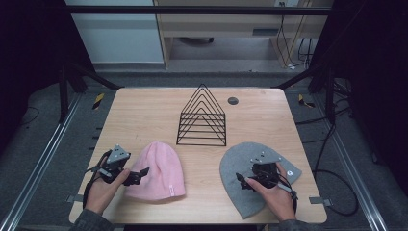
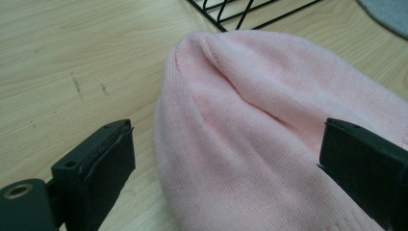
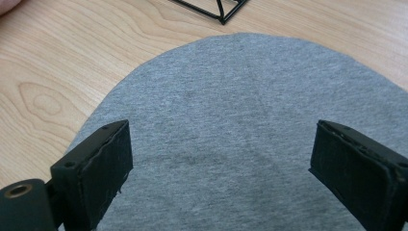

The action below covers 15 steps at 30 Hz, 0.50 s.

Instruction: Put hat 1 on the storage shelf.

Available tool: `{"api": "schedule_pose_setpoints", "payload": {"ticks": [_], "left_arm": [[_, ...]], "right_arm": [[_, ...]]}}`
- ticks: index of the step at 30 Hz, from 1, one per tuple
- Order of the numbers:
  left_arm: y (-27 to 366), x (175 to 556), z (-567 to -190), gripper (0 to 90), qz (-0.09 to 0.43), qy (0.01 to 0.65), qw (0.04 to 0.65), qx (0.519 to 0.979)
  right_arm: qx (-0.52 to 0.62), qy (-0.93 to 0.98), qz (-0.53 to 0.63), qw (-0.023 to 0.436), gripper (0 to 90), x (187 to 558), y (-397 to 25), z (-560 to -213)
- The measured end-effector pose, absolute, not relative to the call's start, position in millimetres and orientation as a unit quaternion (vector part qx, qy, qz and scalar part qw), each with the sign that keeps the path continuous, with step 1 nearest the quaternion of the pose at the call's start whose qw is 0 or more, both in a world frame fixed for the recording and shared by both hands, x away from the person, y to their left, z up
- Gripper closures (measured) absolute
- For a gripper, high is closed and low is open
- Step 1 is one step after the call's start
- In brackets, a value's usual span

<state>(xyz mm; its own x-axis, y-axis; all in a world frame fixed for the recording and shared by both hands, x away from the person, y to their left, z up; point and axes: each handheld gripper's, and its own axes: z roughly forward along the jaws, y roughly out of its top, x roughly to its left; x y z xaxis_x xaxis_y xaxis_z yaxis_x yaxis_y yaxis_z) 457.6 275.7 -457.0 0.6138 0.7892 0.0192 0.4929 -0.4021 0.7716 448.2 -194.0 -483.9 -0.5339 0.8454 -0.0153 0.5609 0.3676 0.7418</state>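
Item one, pink knit beanie (image 1: 158, 171): lies flat on the near-left part of the bench (image 1: 144, 110), crown pointing away from the person, a small tag at its near hem. The left gripper (image 1: 139, 174) sits at its left edge with fingers (image 2: 103, 168) spread wide, one over bare wood and the other over the knit, nothing held. Item two, grey beanie (image 1: 240, 168): flat on the near-right part, partly under the right gripper (image 1: 242, 179), whose fingers (image 3: 98, 166) are likewise parted and straddle smooth fabric without pinching it. Item three, black wire rack (image 1: 202, 118): upright in the middle of the bench, beyond both hats and apart from them; a small dark grommet (image 1: 233, 100) lies behind it. Risks, as I judge them: closing on flat cloth may catch only the top layer, so a hat would hang open or slip out when lifted; the left fingers, set half off the pink hat, could close on its edge alone and drag it across the wood rather than lift it; limp knit carried toward the rack could snag on a wire and tip or shift the light frame; the right cable (image 1: 332, 202) trails off the bench edge and could tug the hand.
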Motion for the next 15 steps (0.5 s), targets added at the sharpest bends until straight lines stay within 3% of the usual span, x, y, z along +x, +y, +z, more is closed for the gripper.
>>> {"api": "schedule_pose_setpoints", "payload": {"ticks": [10, 15], "left_arm": [[278, 491, -457, 11.5, 0.185, 0.411, 0.355, 0.819], [277, 520, -437, 14.6, 0.163, 0.404, 0.347, 0.83]], "right_arm": [[0.448, 0.794, 0.347, 0.222, 23.1, 447, -201, -479], [0.443, 0.797, 0.345, 0.222, 24.0, 446, -197, -478]]}}
